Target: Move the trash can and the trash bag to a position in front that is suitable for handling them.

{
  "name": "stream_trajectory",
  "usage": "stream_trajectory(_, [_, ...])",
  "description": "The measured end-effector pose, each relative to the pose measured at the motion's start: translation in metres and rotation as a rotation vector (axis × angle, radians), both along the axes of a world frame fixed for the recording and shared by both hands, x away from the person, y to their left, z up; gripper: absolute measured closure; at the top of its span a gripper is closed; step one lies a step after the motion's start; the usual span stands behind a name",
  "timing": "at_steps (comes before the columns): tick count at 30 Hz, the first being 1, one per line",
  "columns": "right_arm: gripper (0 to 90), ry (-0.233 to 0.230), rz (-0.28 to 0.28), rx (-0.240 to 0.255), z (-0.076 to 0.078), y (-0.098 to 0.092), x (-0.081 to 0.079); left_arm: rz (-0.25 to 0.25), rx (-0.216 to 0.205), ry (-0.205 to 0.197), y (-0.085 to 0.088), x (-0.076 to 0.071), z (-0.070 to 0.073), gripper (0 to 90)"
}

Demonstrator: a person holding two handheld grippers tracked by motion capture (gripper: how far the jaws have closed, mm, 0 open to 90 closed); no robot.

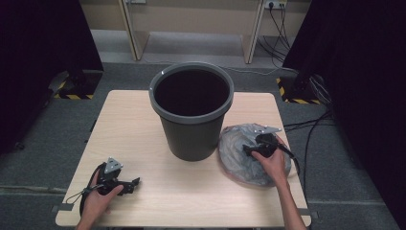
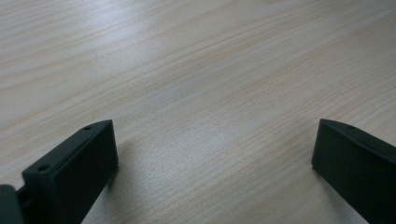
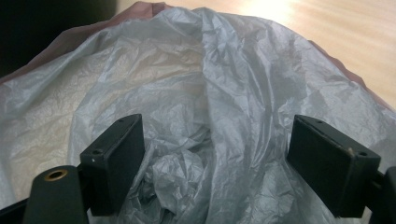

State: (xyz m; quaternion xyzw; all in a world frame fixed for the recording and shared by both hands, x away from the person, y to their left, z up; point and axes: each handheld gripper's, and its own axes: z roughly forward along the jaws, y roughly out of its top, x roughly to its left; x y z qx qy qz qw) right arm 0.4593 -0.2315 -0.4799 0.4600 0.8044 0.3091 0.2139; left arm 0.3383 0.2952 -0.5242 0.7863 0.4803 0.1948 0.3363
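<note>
With its jaws spread wide over the crumpled grey bin liner (image 3: 205, 116), gripping nothing, the right gripper (image 3: 215, 154) risks pinching one thin fold that slips or tears, while the left gripper (image 2: 212, 154) rests open and empty on the table (image 2: 187, 70).

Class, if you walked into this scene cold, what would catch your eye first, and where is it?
First, the big dark grey bin standing upright at the middle of the wooden table, its mouth open. Next, the crumpled translucent grey plastic bag lying to the bin's right, with the right gripper open over its folds. The left gripper waits open at the near left.
</note>
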Motion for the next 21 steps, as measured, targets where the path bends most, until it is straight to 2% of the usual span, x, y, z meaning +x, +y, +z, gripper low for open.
stream_trajectory(1, [19.0, -0.005, 0.022, -0.004, -0.002, 0.002, -0.015, 0.0, 0.0, 0.0, 0.0, 0.0, 0.0, 0.0])
stream_trajectory(3, [18.8, -0.006, 0.045, -0.005, -0.005, 0.005, -0.03, 0.0, 0.0, 0.0, 0.0, 0.0, 0.0, 0.0])
stream_trajectory(4, [18.7, -0.009, 0.056, -0.005, -0.006, 0.006, -0.037, 0.0, 0.0, 0.0, 0.0, 0.0, 0.0, 0.0])
stream_trajectory(5, [18.7, -0.009, 0.056, -0.005, -0.006, 0.006, -0.037, 0.0, 0.0, 0.0, 0.0, 0.0, 0.0, 0.0])
stream_trajectory(7, [18.7, -0.019, 0.084, 0.014, -0.009, 0.01, -0.057, 0.0, 0.0, 0.0, 0.0, 0.0, 0.0, 0.0])
stream_trajectory(10, [18.5, -0.01, 0.118, 0.013, -0.01, 0.016, -0.073, 0.001, 0.0, 0.0, 0.0, 0.0, 0.0, 0.0])
stream_trajectory(13, [18.4, -0.007, 0.139, 0.019, -0.011, 0.02, -0.082, 0.001, 0.0, 0.0, 0.0, 0.0, 0.0, 0.0])
stream_trajectory(14, [18.4, 0.004, 0.16, 0.023, -0.011, 0.025, -0.089, 0.0, 0.0, 0.0, 0.0, 0.0, 0.0, 0.0])
stream_trajectory(18, [17.9, 0.013, 0.212, 0.014, -0.005, 0.032, -0.099, 0.0, 0.0, 0.0, 0.0, 0.0, 0.0, 0.0])
stream_trajectory(20, [17.7, 0.001, 0.214, 0.025, -0.001, 0.03, -0.101, 0.001, -0.001, 0.0, 0.0, 0.0, 0.0, 0.0])
stream_trajectory(21, [17.3, -0.04, 0.21, 0.074, 0.01, 0.024, -0.103, 0.001, -0.001, 0.0, 0.0, 0.0, 0.0, 0.0])
